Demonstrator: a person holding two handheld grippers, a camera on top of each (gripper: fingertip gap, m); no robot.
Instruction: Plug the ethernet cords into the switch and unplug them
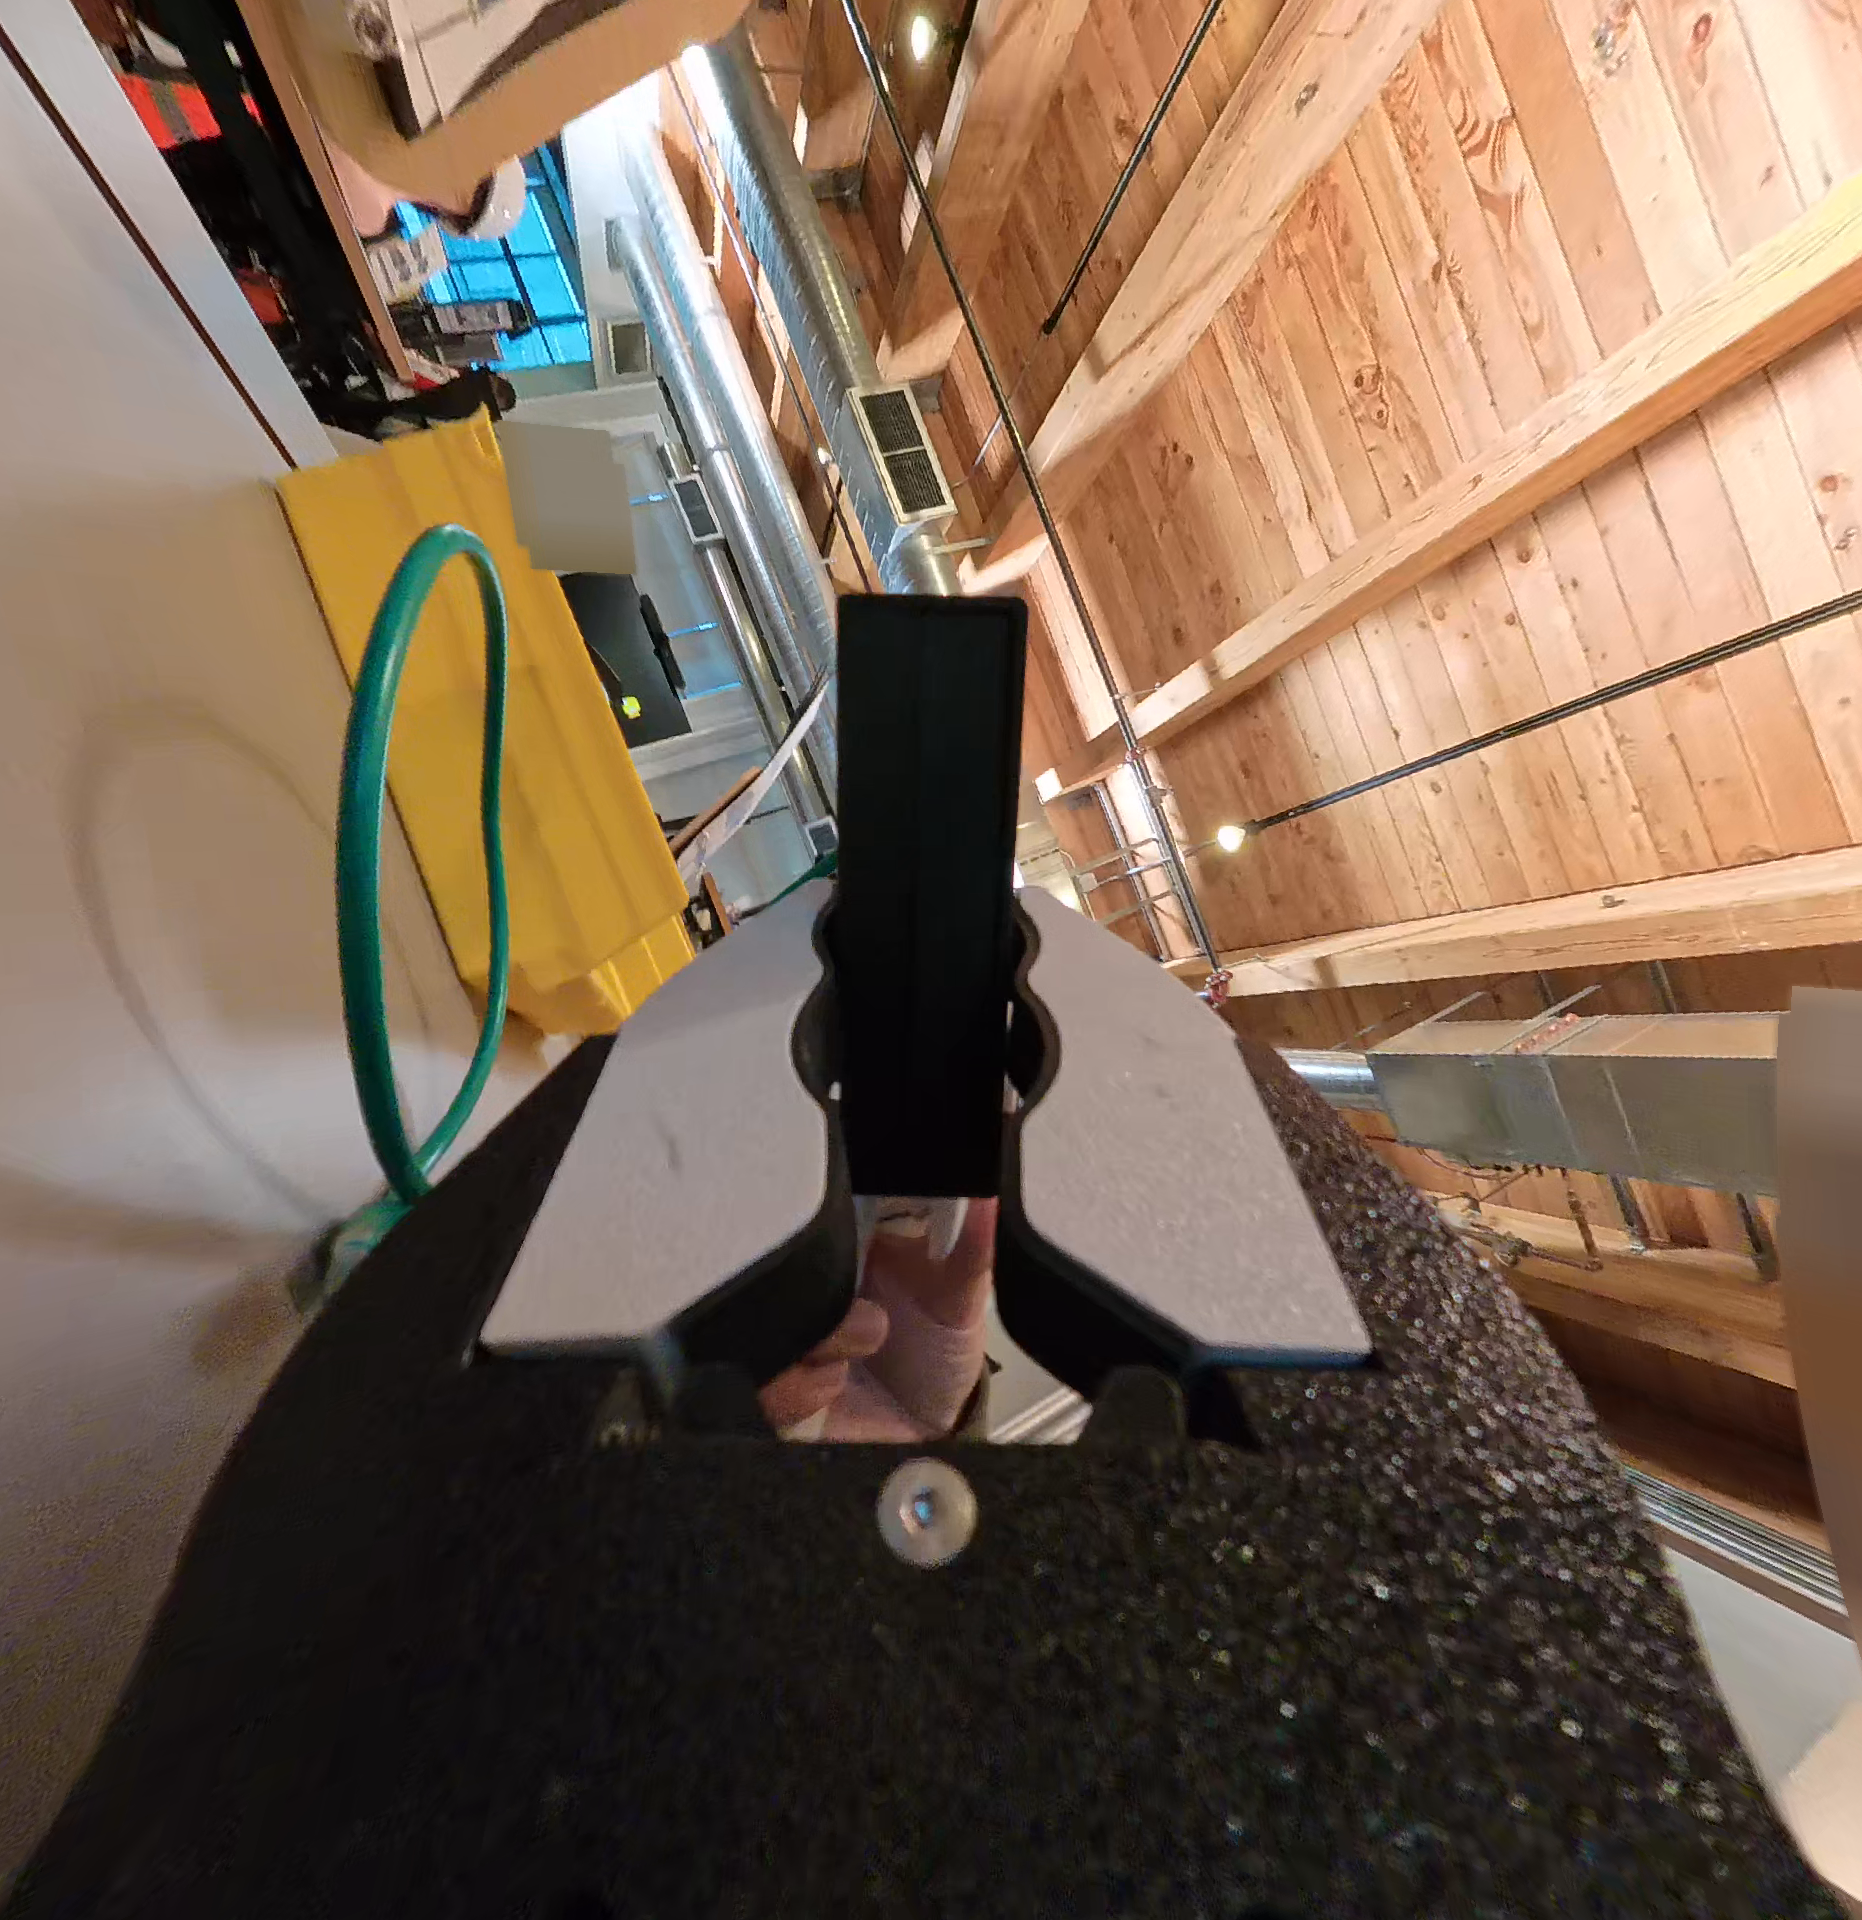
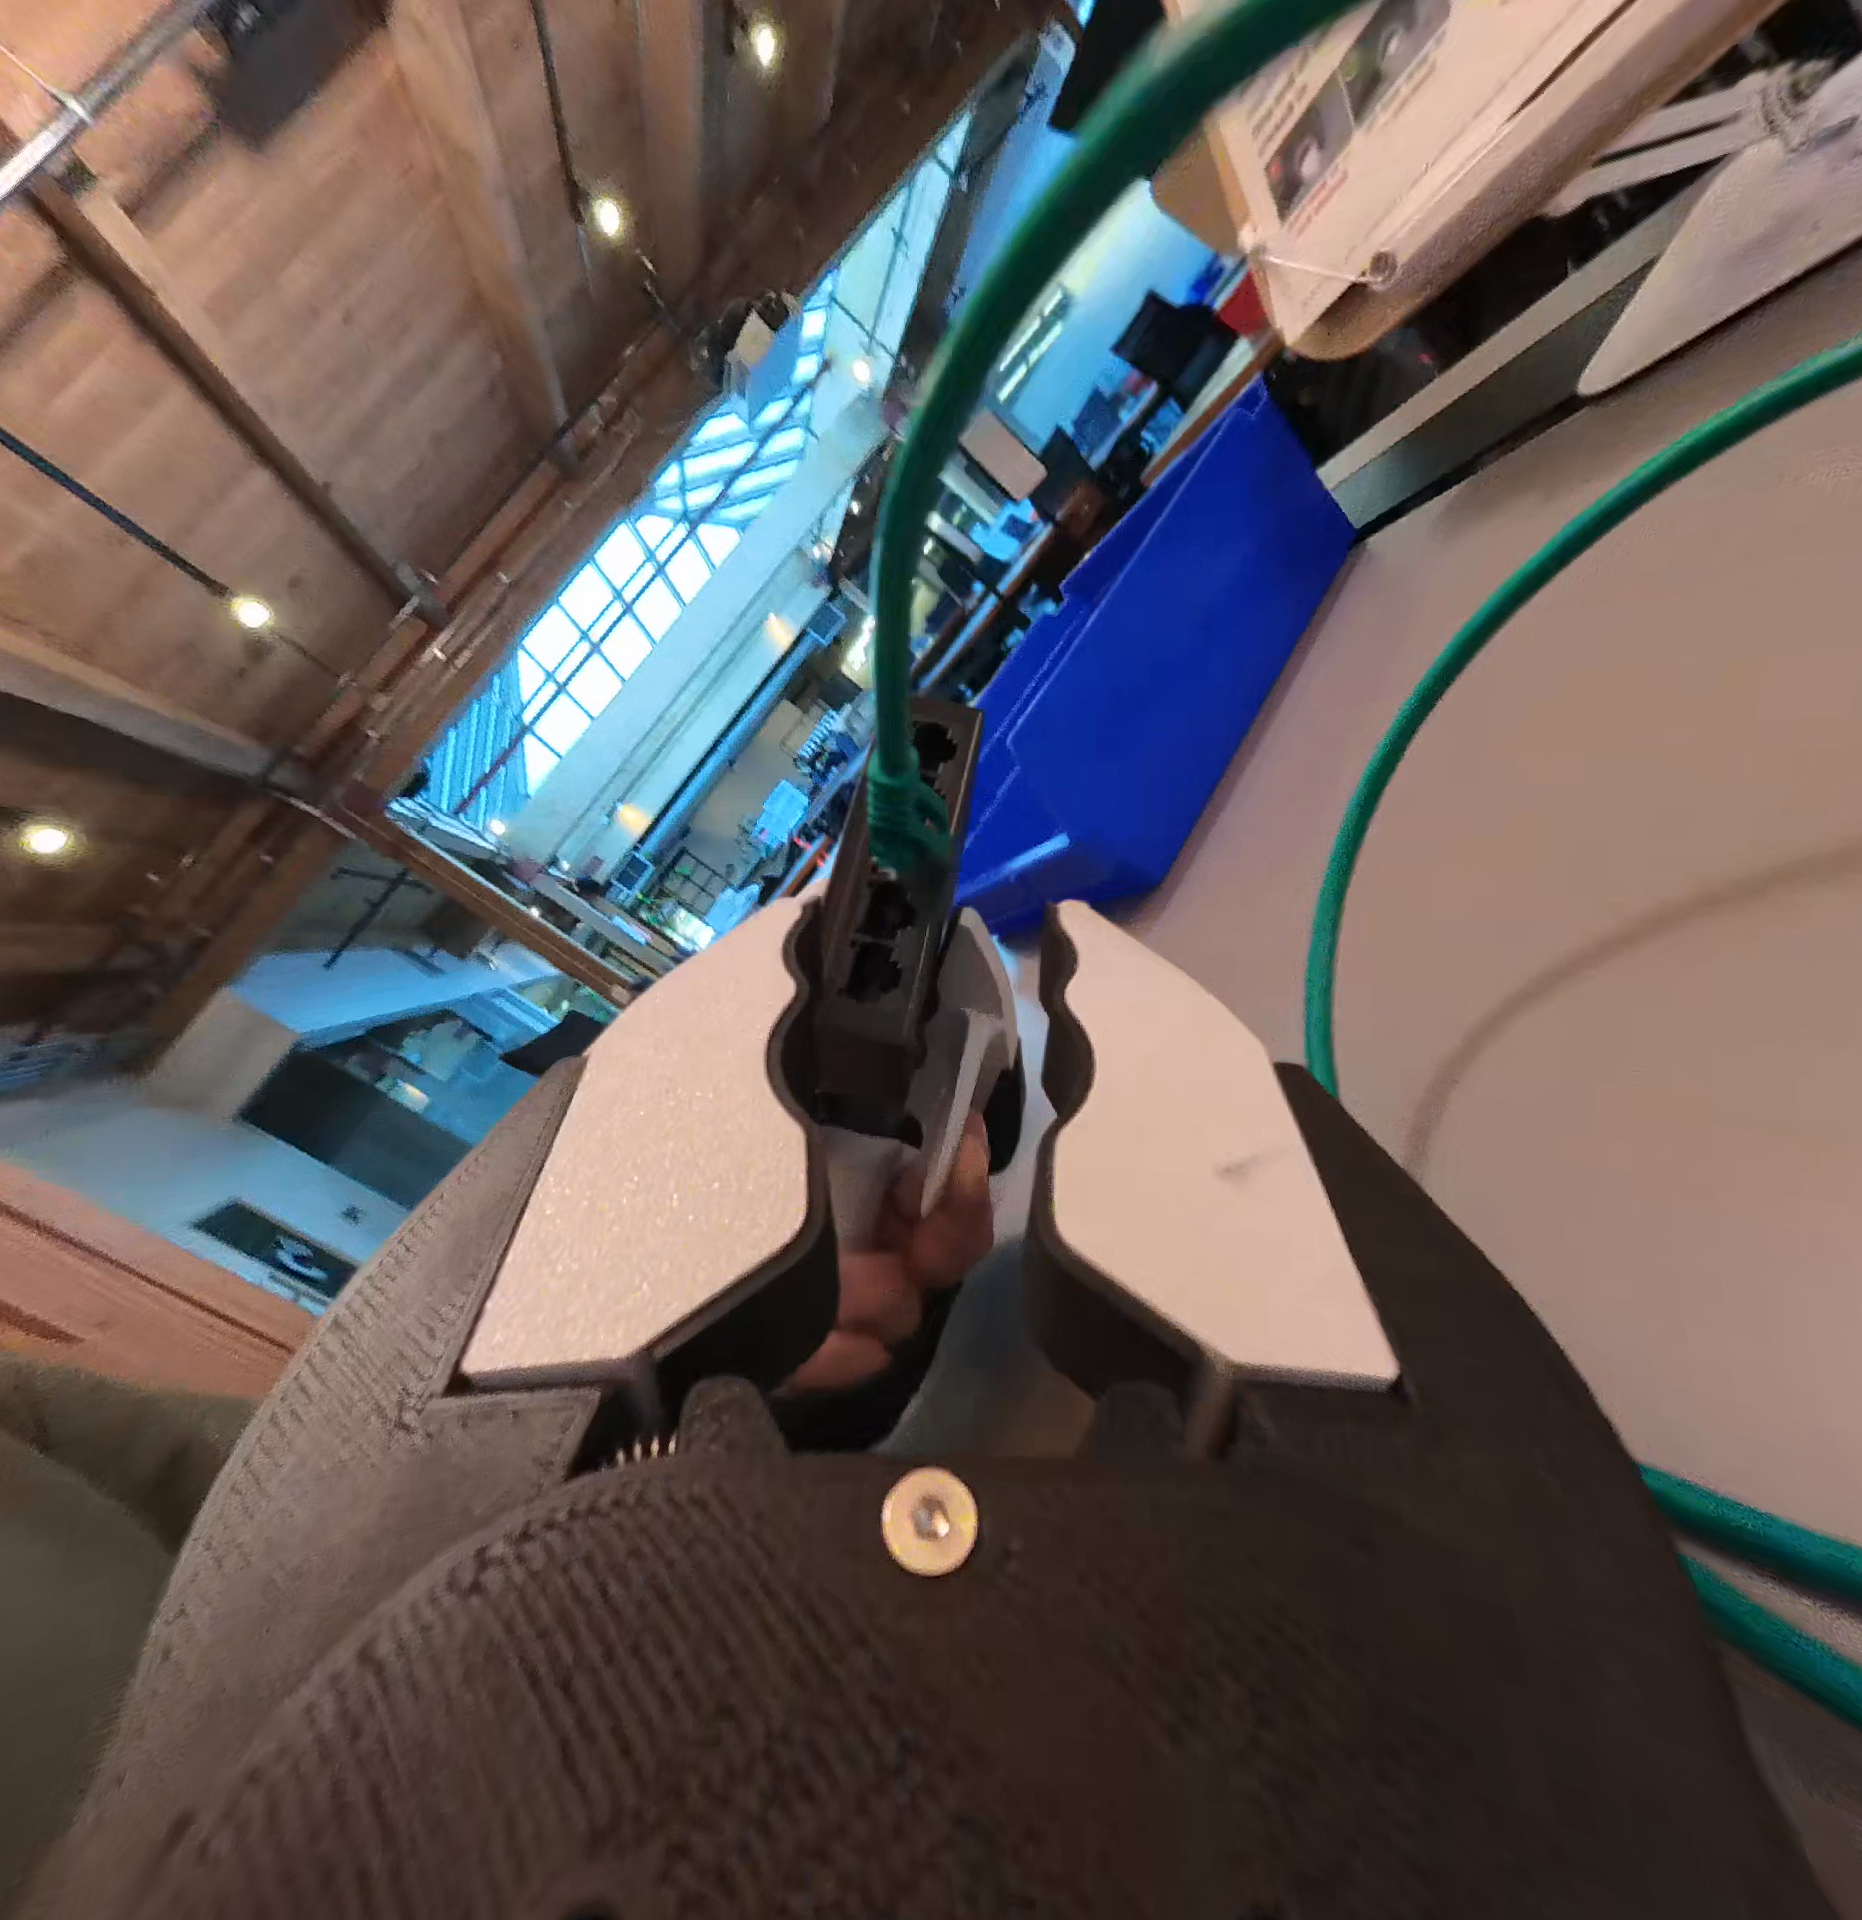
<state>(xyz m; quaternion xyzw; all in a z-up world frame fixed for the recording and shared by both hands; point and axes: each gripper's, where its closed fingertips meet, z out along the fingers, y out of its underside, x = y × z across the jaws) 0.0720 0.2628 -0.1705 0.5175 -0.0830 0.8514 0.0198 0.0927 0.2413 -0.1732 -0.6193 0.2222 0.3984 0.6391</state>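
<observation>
My left gripper [image 1: 922,935] is shut on a black switch [image 1: 927,883] and holds it upright above the white table [image 1: 127,987]. A green ethernet cord [image 1: 387,831] loops at its left, with a blurred green plug [image 1: 335,1247] low by the gripper body. In the right wrist view the switch [image 2: 885,997] shows its row of ports, and a green plug [image 2: 906,821] sits in one upper port with its cord [image 2: 958,364] arching up. My right gripper [image 2: 927,977] is open, its fingers on either side of the switch's lower end. A grey finger [image 2: 974,1029] of the left gripper and a hand show behind.
A yellow bin [image 1: 511,748] stands on the table's far side, and a blue bin [image 2: 1145,675] in the right wrist view. Another green cord [image 2: 1426,727] curves over the table [image 2: 1633,987]. A cardboard box [image 2: 1426,135] sits at the upper right.
</observation>
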